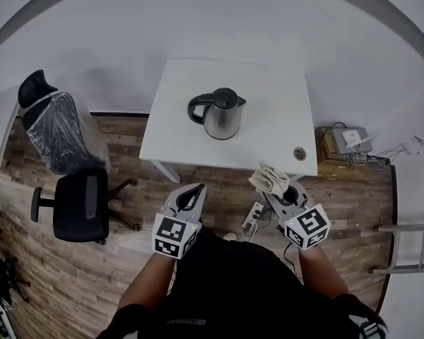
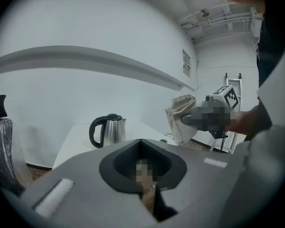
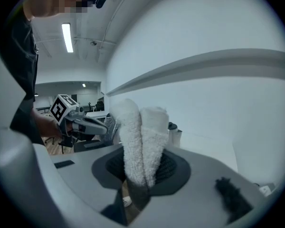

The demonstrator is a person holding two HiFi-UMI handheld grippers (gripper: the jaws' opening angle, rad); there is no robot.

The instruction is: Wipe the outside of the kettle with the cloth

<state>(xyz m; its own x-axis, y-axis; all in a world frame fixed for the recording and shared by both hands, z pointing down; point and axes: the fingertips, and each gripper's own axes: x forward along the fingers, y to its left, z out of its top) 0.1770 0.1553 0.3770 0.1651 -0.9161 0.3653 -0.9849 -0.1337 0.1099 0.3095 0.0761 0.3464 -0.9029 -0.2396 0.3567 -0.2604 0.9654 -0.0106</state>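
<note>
A steel kettle [image 1: 221,114] with a black handle and lid stands upright in the middle of the white table [image 1: 275,90]. It also shows in the left gripper view as the kettle [image 2: 108,130], and in the right gripper view the kettle [image 3: 175,133] peeps out behind the cloth. My right gripper [image 1: 272,191] is shut on a folded off-white cloth [image 1: 268,179], held just short of the table's near edge. The cloth [image 3: 142,137] stands up out of that gripper's jaws. My left gripper [image 1: 198,188] is shut and holds nothing, below the near edge, well short of the kettle.
A small round object [image 1: 299,153] lies near the table's front right corner. Two black office chairs [image 1: 78,203] stand left of the table, one under plastic wrap [image 1: 56,129]. A box with devices [image 1: 343,143] and cables sits on the floor at the right, a power strip [image 1: 253,217] under the table edge.
</note>
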